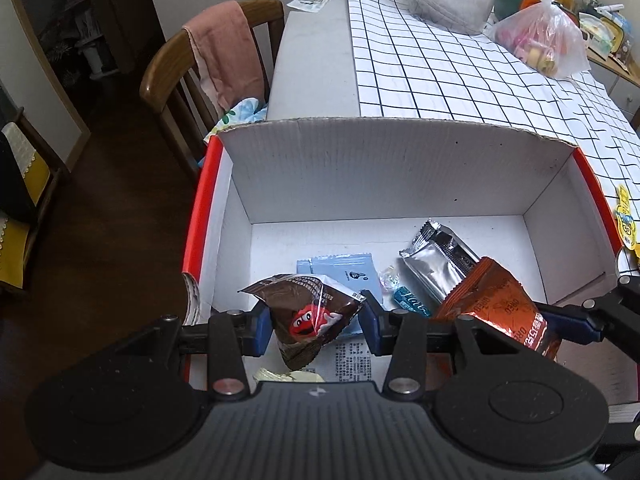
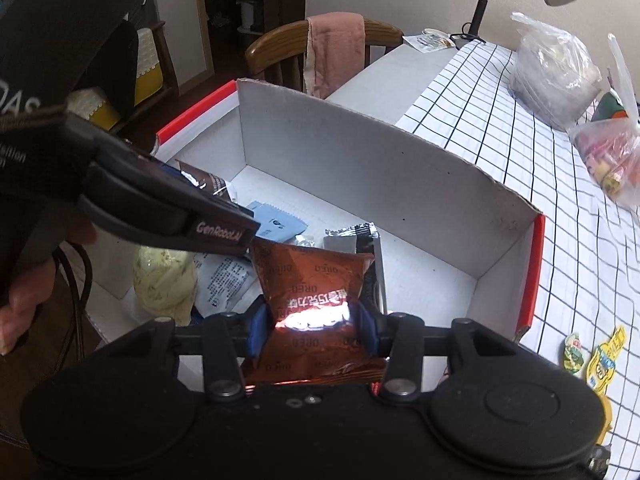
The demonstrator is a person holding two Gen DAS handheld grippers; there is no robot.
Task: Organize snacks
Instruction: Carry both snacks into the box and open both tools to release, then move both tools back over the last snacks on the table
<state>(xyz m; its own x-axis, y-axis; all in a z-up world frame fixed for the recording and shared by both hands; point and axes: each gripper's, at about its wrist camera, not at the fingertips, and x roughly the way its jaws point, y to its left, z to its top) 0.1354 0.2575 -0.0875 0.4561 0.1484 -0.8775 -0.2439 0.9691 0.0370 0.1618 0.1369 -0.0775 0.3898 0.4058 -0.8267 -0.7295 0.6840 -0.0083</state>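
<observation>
Over the white cardboard box (image 1: 384, 172), I hold two light, crinkly, slippery packets by their midsections: my left gripper (image 1: 316, 326) pinches a brown chocolate bag (image 1: 308, 312), my right gripper (image 2: 314, 330) an orange Oreo pouch (image 2: 316, 280). Both tilt steeply down into the box, side by side.

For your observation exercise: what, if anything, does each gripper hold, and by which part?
The left gripper pinches the brown chocolate packet across its middle. The right gripper grips the orange Oreo packet by its side edges, near its middle.
</observation>
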